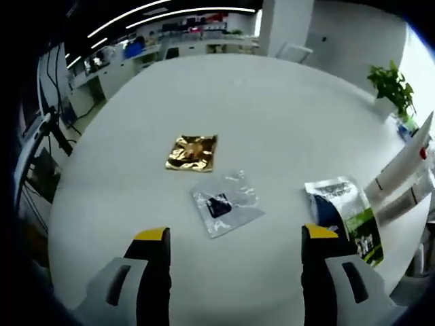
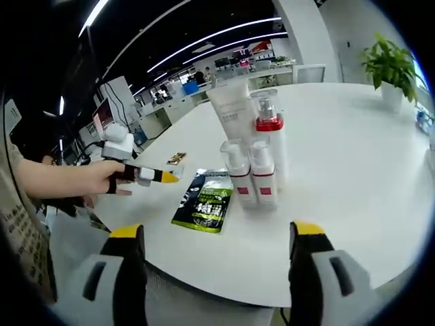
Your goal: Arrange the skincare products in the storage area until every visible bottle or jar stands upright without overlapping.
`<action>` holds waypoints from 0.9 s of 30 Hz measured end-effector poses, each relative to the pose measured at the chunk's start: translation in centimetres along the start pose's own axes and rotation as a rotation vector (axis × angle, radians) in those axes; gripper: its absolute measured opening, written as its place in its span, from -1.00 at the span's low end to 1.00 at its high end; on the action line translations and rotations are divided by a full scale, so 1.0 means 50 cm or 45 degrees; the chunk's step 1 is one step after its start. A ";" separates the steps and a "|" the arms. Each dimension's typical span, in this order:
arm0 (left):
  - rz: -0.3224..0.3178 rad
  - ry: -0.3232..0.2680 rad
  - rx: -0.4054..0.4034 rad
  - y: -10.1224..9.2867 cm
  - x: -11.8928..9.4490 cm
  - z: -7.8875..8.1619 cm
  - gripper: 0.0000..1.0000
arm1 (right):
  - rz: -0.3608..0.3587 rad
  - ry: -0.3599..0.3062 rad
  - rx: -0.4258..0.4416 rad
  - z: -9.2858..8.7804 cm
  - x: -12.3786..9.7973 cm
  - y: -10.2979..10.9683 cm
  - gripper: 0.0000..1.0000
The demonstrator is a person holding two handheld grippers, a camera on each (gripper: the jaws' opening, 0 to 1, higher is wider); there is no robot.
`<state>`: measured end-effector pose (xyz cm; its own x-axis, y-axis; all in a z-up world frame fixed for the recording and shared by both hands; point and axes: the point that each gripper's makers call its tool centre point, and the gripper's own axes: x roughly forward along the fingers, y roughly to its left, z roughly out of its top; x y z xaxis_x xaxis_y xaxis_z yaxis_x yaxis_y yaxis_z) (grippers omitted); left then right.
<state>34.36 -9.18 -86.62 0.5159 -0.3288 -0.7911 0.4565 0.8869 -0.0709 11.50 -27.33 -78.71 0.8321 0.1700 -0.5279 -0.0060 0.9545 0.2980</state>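
With both jaws wide and empty, I hold my right gripper [image 2: 217, 255] short of the upright bottles [image 2: 250, 170] and my left gripper [image 1: 234, 255] over flat sachets [image 1: 192, 153], presumably surveying what remains to arrange.

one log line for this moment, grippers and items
left gripper: open, empty | right gripper: open, empty | bottles: upright, clustered | tube: upright behind | green pouch, gold sachet, clear sachet: flat on table
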 end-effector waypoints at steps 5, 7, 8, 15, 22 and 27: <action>0.014 0.005 -0.024 0.004 0.026 0.012 0.38 | -0.013 -0.001 0.019 -0.001 0.001 -0.006 0.73; 0.020 0.006 -0.032 0.007 0.032 0.016 0.33 | -0.017 0.001 0.023 -0.002 0.001 -0.008 0.73; 0.023 0.007 -0.036 0.008 0.035 0.016 0.31 | -0.019 0.003 0.023 -0.002 0.001 -0.008 0.72; 0.027 -0.004 -0.034 0.008 0.047 0.034 0.29 | -0.026 0.010 0.025 -0.004 0.003 -0.010 0.70; 0.050 -0.014 0.046 0.020 0.049 0.038 0.10 | -0.028 0.016 0.029 -0.005 0.004 -0.009 0.69; 0.050 -0.035 0.056 0.023 0.043 0.042 -0.09 | -0.031 0.017 0.031 -0.005 0.004 -0.011 0.67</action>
<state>37.52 -9.55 -87.14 0.5536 -0.3034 -0.7756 0.4667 0.8843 -0.0128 11.54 -27.76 -79.17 0.8242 0.1502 -0.5460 0.0280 0.9522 0.3041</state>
